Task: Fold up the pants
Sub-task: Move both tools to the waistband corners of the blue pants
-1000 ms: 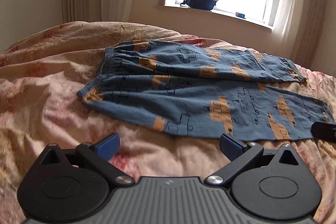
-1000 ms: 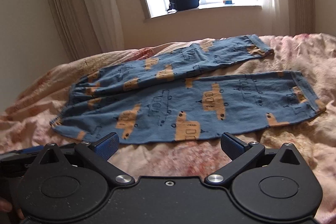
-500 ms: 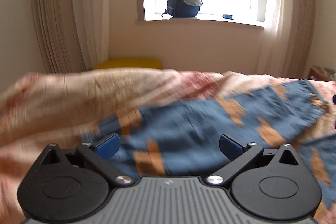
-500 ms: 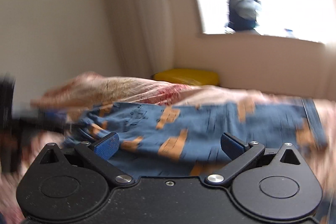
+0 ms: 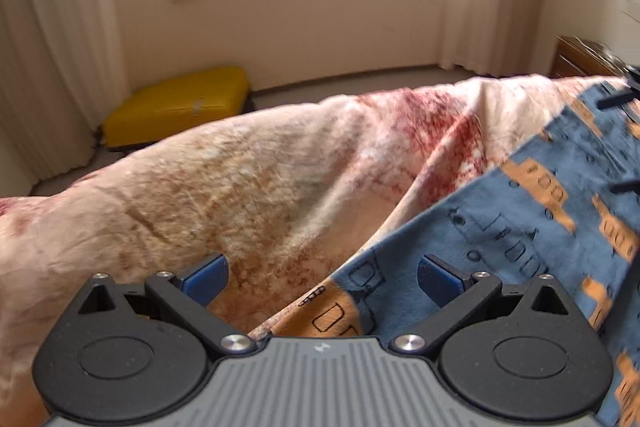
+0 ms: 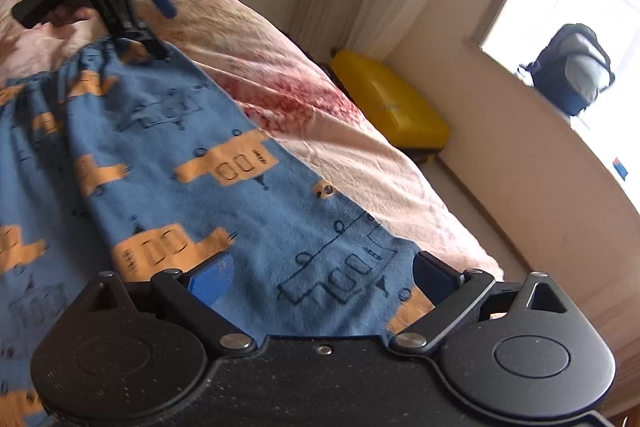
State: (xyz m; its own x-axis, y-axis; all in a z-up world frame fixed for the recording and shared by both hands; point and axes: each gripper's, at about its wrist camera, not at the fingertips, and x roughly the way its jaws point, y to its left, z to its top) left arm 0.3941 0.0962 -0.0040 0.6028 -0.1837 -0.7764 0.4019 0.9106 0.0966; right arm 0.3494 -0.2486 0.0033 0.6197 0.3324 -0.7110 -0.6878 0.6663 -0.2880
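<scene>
Blue pants with orange vehicle prints (image 6: 168,163) lie spread on the pink blanket (image 6: 304,95). In the left wrist view the pants (image 5: 500,239) fill the lower right. My left gripper (image 5: 320,277) is open, low over a far corner of the pants by the waistband, with the pants' edge between its fingers. It also shows in the right wrist view (image 6: 154,23) at the top left. My right gripper (image 6: 322,277) is open, straddling the far edge of a pant leg near its cuff end.
The blanket (image 5: 224,187) covers the bed. A yellow suitcase (image 5: 176,107) lies on the floor beyond the bed's far edge, also in the right wrist view (image 6: 392,111). A backpack (image 6: 572,67) stands on the windowsill. Curtains hang at both sides.
Both grippers moved from the near side of the bed across the pants to their far edge, dropped low over the cloth and stayed open. The views swung toward the wall and the suitcase.
</scene>
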